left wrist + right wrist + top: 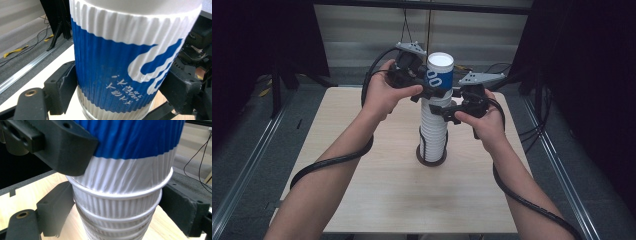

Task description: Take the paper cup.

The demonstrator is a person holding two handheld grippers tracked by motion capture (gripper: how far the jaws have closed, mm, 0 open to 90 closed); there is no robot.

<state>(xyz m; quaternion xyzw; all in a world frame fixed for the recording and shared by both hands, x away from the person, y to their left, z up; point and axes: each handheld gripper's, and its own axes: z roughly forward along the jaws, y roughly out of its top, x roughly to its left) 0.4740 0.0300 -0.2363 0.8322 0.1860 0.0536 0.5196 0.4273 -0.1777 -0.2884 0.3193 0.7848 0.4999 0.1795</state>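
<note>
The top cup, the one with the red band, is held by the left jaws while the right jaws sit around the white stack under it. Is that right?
Not quite: the band on the top cup is blue, not red, as the left gripper view shows. The rest holds: the left gripper has its jaws on that cup, and the right gripper has its jaws around the white stack beneath.

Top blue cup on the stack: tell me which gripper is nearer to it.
Left. The left gripper has its jaws on either side of the blue cup itself. The right gripper sits lower, with its jaws around the white cups beneath it.
</note>
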